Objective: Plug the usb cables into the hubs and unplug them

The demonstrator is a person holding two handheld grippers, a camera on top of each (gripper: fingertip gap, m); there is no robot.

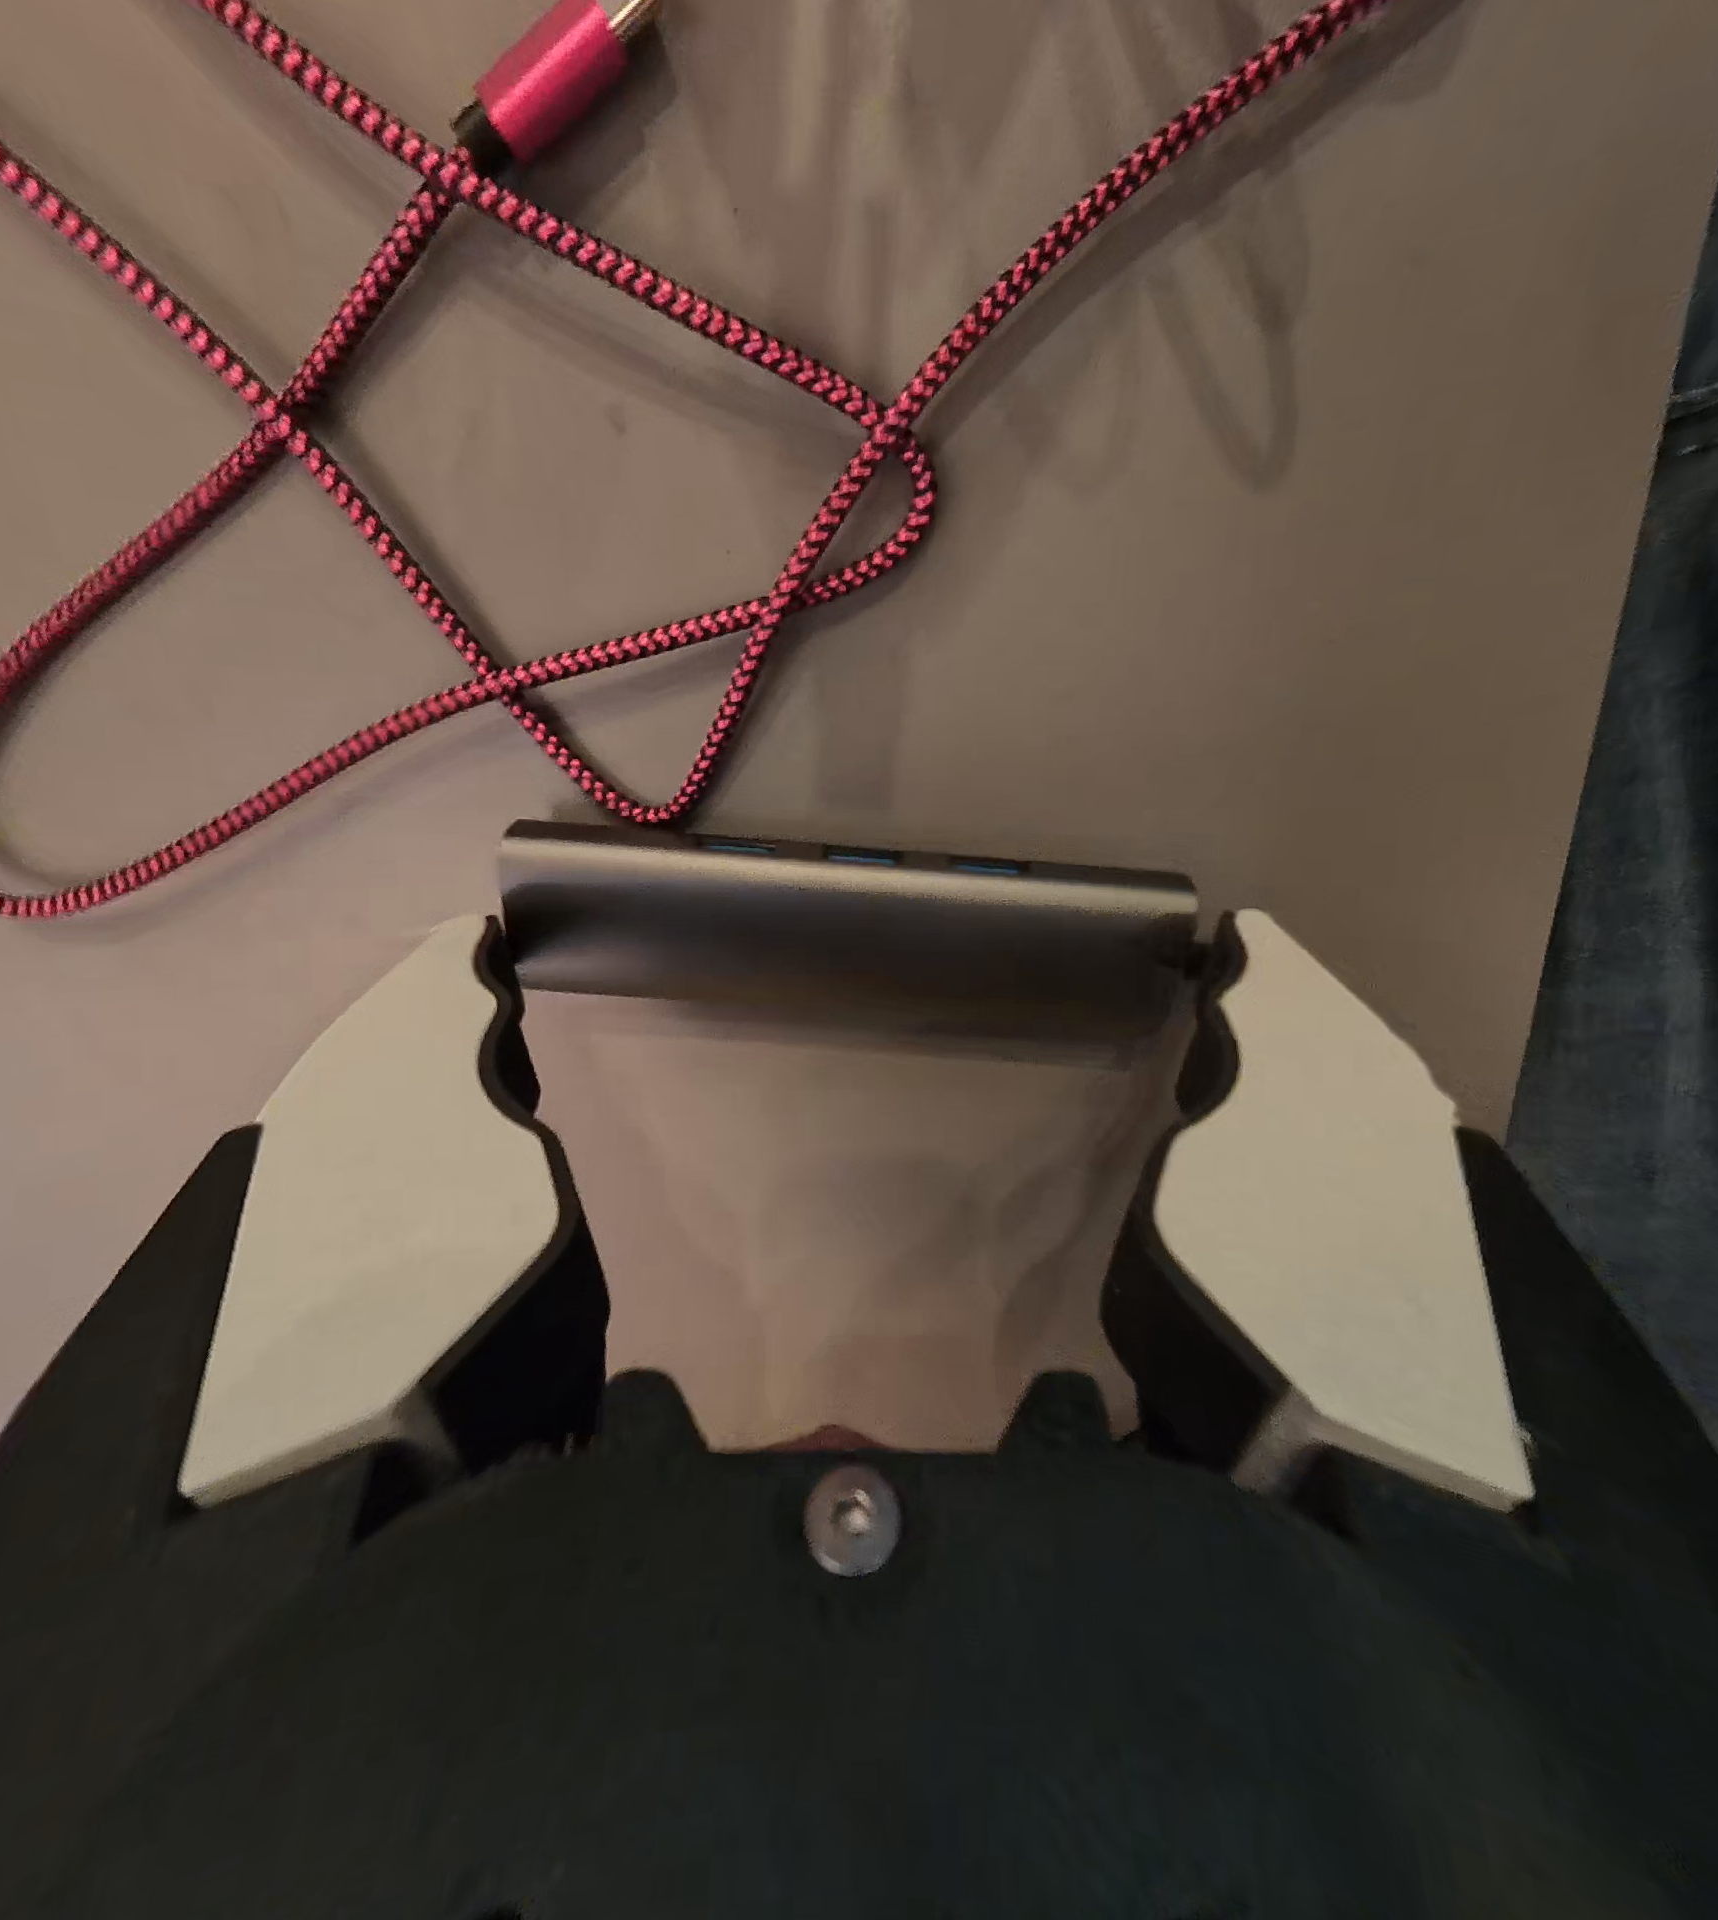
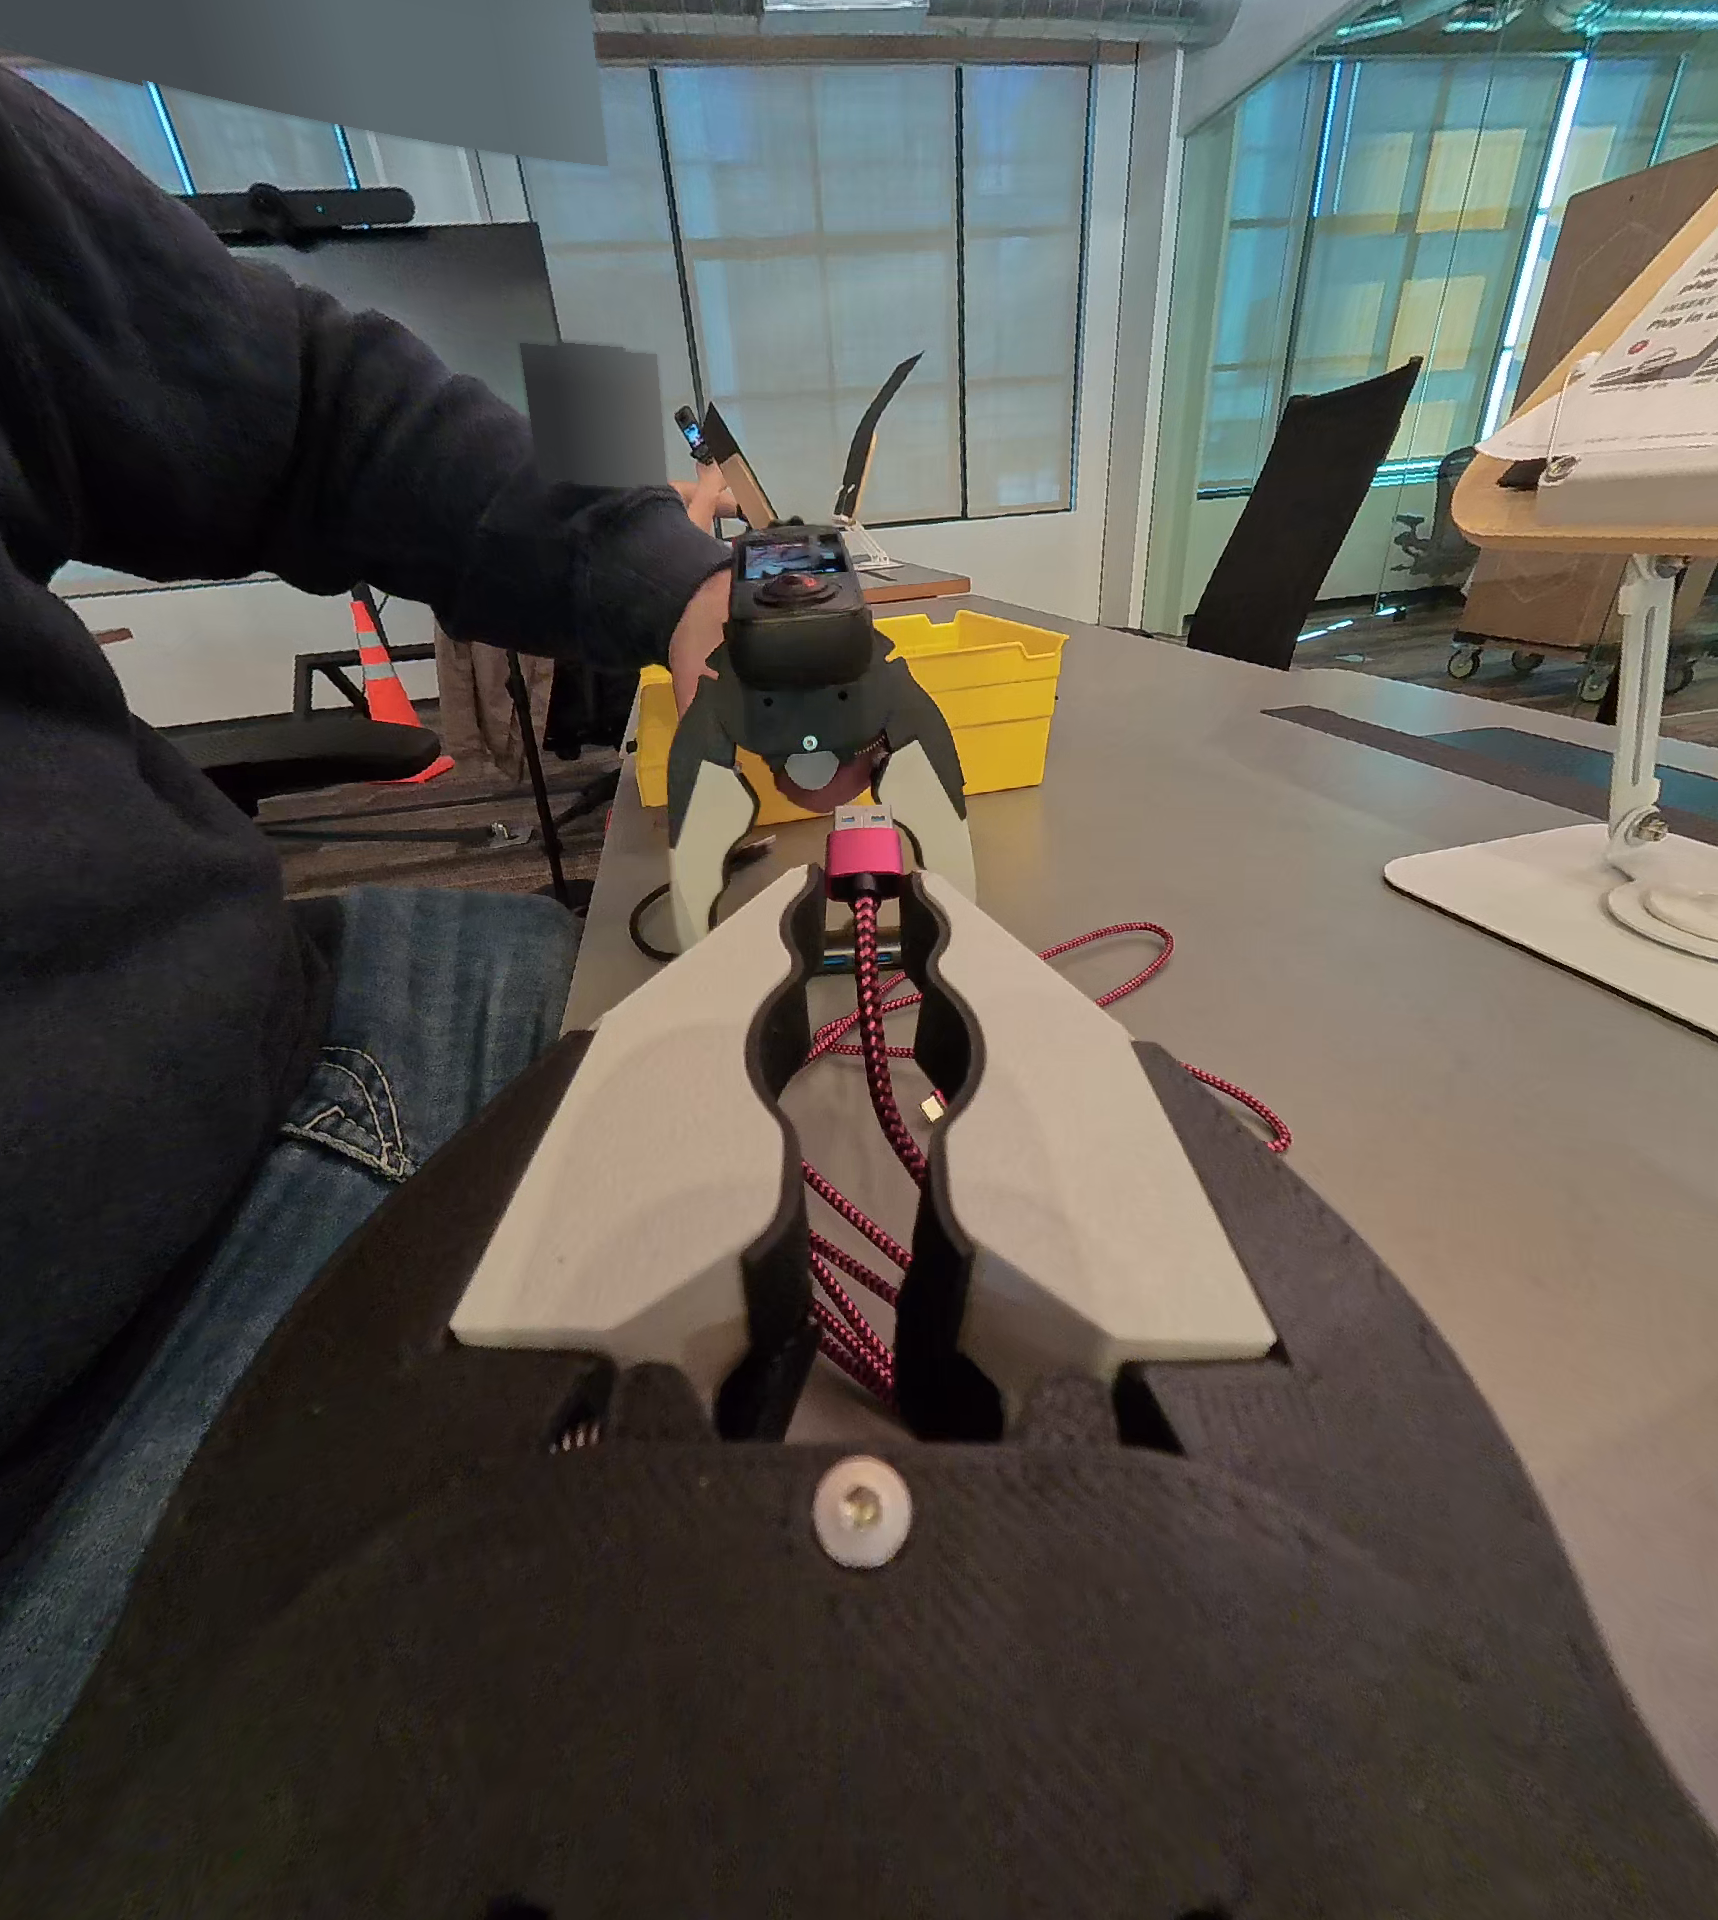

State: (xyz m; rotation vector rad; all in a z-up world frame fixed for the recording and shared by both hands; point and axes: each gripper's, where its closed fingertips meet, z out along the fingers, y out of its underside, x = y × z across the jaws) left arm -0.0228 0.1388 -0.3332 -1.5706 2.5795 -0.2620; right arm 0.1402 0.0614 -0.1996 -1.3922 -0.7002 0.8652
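Though braided and limp along its length, stiff only at the pink plug (image 2: 863, 854), so best taken by that metal-sleeved shell, as done now: right gripper (image 2: 863, 883) pinched shut on the shell, bare connector pointing toward twelve o'clock. Slack of the pink-and-black cable (image 1: 419, 499) looped loosely on the grey table (image 1: 1198, 623), crossing itself from nine to one o'clock of the hub. Grey hub (image 1: 844, 925), small, rigid, smooth-sided, probably light and apt to slide, clamped end to end by the left gripper (image 1: 850, 940), ports facing twelve o'clock. Count: one hub, three blue ports showing, possibly more out of sight; one cable, with its small far-end plug (image 2: 931, 1109) lying free. At twelve o'clock beyond the left gripper, one yellow bin (image 2: 1000, 675).
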